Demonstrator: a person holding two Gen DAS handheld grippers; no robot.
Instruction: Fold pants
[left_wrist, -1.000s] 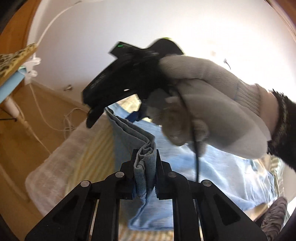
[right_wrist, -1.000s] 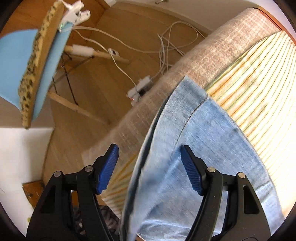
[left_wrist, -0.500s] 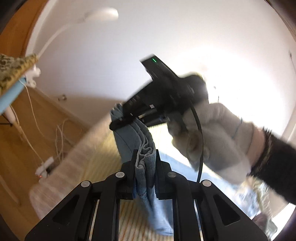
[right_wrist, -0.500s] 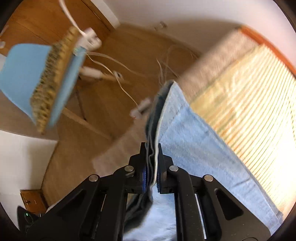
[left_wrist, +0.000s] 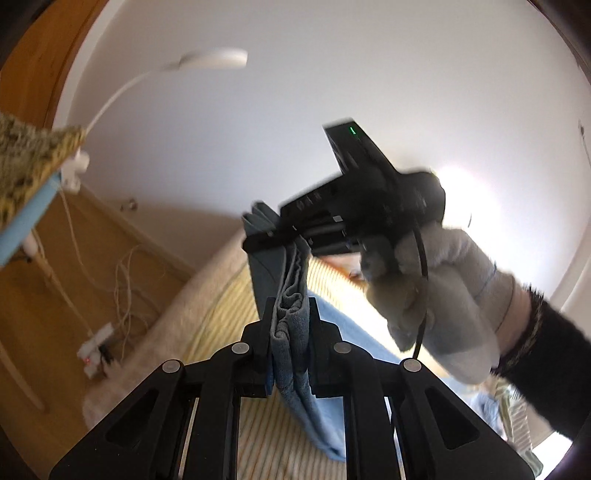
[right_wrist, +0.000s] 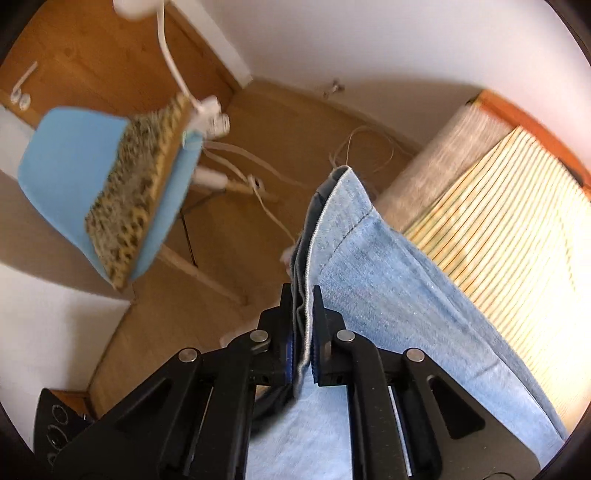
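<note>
Pants (right_wrist: 369, 280) of light blue denim hang lifted above the striped bed cover (right_wrist: 517, 229), pinched at one edge by both claws. Left gripper (left_wrist: 290, 332) clamps bunched folds; right gripper (right_wrist: 303, 325), in a gloved hand (left_wrist: 439, 291), has just snapped closed on the hem.

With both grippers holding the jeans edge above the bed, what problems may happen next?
1. The right gripper pinches only a thin edge of the jeans; the denim's weight might pull it out.
2. The left gripper clamps a bunched wad of cloth, so the fold may come out uneven.
3. The lifted end hangs near the edge of the striped bed; if a grip slips, it could drop toward the cables on the floor.
</note>
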